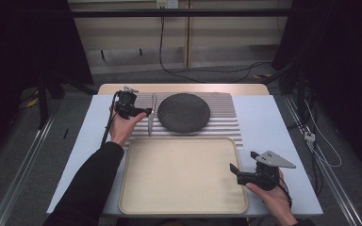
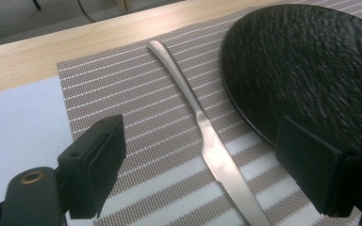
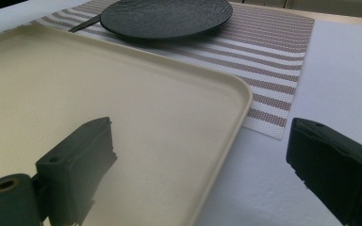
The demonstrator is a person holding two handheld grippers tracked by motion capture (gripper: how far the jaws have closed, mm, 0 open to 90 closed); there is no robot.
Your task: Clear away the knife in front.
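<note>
Left gripper [image 2: 202, 174]: jaws wide, straddling the knife [image 2: 206, 136], which lies flat on the mat [image 2: 136, 99] just beside the plate [image 2: 306, 70]. To grip well, lower squarely and close across the narrow handle without nudging the plate. Right gripper [image 3: 202, 174]: jaws wide, empty, over the tray [image 3: 238, 101] edge on the counter [image 3: 339, 70].

a lab or recording studio: black curtains [image 1: 23, 42] flank the desk [image 1: 264, 117], loose cables [image 1: 193, 70] cross the grey floor [image 1: 14, 155], metal rails [image 1: 19, 165] run alongside.
</note>
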